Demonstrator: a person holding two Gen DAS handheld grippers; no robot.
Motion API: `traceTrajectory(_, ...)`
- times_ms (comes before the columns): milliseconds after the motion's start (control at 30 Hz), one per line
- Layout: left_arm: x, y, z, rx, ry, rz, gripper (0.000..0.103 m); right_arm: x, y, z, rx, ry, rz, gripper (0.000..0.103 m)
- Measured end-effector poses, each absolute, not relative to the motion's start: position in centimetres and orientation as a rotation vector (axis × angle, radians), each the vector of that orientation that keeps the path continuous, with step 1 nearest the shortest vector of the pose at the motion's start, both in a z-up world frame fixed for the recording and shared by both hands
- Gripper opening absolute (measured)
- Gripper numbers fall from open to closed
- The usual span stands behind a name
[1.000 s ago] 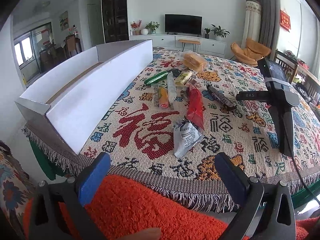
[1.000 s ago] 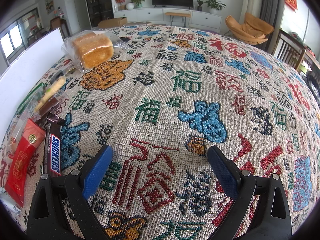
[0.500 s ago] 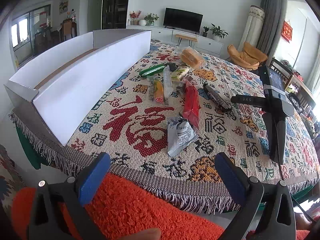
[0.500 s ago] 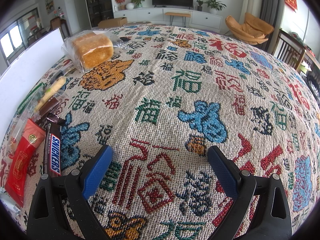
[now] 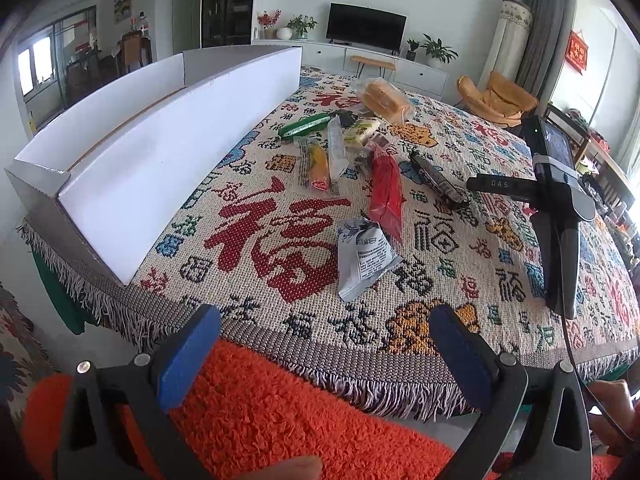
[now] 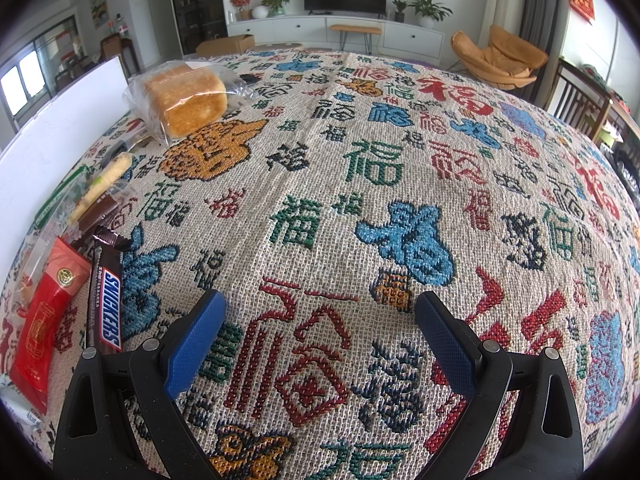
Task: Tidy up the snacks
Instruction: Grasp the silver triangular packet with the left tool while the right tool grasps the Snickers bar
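- Left claw [image 5: 324, 344] released, jaws wide, nothing between them. I hold it back off the near edge of the desk [image 5: 520, 336], over an orange fuzzy fabric [image 5: 280, 412], so the whole spread of snacks sits in view before I pick one.
- Right claw [image 6: 320, 320] also released and empty, low over bare cloth, well apart from the snacks at its left.
- White box [image 5: 160, 152] lies open-topped along the left edge of the desk; I judge it the destination, long wall parallel to the snack row.
- Snacks cluster mid-desk, none in the box yet. Grey pouch [image 5: 364, 256] is nearest me.
- Red packet [image 5: 386, 194]: long axis runs away from me, slightly tilted.
- Snickers bar [image 6: 106, 300]: just beside the red packet, roughly parallel to it.
- Bagged bread [image 6: 184, 98] sits at the far end.
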State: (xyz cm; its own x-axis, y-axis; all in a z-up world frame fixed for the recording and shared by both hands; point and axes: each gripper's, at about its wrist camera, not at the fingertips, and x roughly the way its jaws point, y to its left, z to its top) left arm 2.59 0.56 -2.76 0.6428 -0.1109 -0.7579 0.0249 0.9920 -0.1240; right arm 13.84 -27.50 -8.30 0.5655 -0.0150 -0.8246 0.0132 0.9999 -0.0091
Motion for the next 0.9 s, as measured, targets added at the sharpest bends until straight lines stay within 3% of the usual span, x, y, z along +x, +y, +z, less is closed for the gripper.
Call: traceTrajectory(900, 3.5, -0.4, -3.9, -0.043, 0.962, -0.045, 0.103, 14.0, -27.5, -8.4, -0.003, 0.969, -0.017, 0.098)
